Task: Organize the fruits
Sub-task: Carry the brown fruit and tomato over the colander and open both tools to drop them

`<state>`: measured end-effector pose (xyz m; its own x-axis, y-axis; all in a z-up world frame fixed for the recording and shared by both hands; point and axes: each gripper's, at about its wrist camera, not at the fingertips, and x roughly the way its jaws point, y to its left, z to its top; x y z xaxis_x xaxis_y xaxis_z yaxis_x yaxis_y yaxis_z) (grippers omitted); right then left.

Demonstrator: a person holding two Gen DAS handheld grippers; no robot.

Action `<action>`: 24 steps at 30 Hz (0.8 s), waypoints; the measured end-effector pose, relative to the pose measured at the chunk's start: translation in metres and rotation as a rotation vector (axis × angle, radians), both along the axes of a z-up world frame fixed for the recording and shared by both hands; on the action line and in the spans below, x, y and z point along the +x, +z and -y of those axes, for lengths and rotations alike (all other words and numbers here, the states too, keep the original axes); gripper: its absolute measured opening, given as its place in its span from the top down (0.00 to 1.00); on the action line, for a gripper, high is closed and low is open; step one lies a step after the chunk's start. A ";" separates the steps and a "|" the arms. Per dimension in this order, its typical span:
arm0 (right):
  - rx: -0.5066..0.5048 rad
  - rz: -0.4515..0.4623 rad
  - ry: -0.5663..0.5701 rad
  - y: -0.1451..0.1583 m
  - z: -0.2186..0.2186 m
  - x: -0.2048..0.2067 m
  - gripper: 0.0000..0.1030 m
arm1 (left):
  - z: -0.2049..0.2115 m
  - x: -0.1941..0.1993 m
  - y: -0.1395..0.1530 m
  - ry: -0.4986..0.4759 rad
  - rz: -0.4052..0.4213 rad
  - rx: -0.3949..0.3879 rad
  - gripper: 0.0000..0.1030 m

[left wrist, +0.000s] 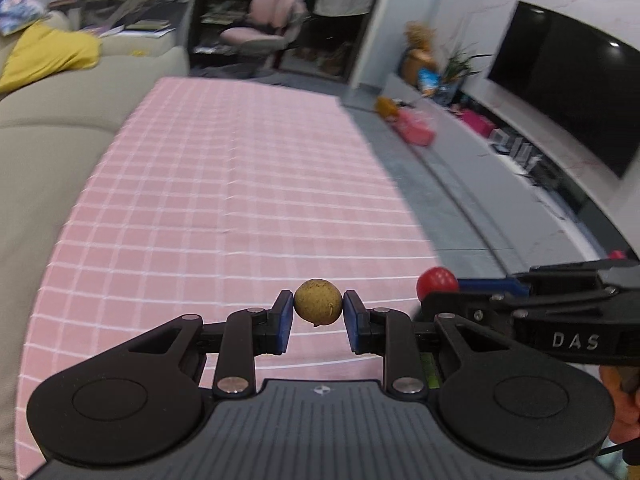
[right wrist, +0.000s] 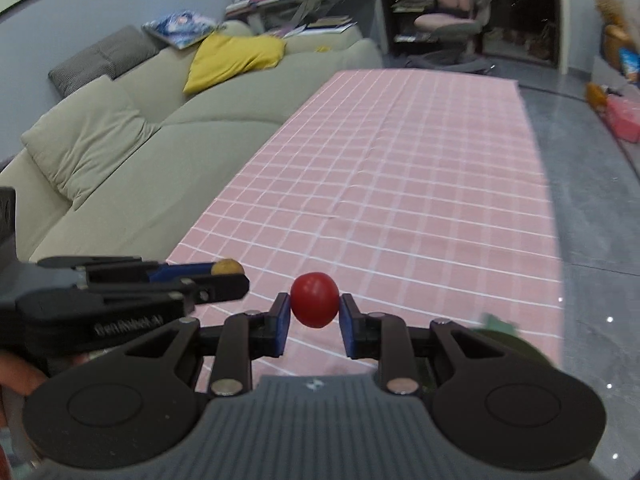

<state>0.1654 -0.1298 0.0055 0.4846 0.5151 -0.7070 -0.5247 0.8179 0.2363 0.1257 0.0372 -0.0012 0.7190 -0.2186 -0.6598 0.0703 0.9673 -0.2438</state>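
My left gripper (left wrist: 318, 307) is shut on a small round tan fruit (left wrist: 318, 301) and holds it above the pink checked tablecloth (left wrist: 240, 184). My right gripper (right wrist: 314, 306) is shut on a small round red fruit (right wrist: 314, 299), also above the cloth (right wrist: 420, 184). The two grippers are side by side. The right gripper with the red fruit (left wrist: 437, 282) shows at the right of the left wrist view. The left gripper with the tan fruit (right wrist: 228, 267) shows at the left of the right wrist view.
A beige sofa (right wrist: 120, 152) with a yellow cushion (right wrist: 232, 60) runs along the table's left side. A green object (right wrist: 504, 334) sits blurred at the cloth's near right edge. A TV (left wrist: 568, 80) and toys (left wrist: 416, 130) stand on the right; grey floor lies between.
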 end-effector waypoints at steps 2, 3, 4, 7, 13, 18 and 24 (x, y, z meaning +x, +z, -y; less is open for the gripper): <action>-0.017 0.018 -0.025 0.006 0.021 -0.012 0.78 | 0.018 -0.002 0.006 -0.047 0.013 -0.001 0.71; -0.029 0.023 -0.037 0.007 0.032 -0.017 0.78 | 0.026 -0.004 0.007 -0.072 0.017 -0.006 0.71; -0.039 0.024 -0.047 0.007 0.041 -0.022 0.78 | 0.036 -0.003 0.008 -0.098 0.015 -0.019 0.71; -0.075 0.023 -0.083 0.006 0.069 -0.035 0.78 | 0.059 -0.002 0.006 -0.162 -0.010 -0.062 0.71; -0.145 -0.018 -0.131 -0.016 0.110 -0.047 0.78 | 0.102 0.009 -0.014 -0.277 -0.079 -0.070 0.71; -0.213 -0.059 -0.109 -0.045 0.122 -0.043 0.78 | 0.132 0.024 -0.049 -0.339 -0.163 -0.013 0.71; -0.278 -0.069 -0.057 -0.068 0.119 -0.025 0.78 | 0.145 0.033 -0.070 -0.374 -0.222 0.018 0.71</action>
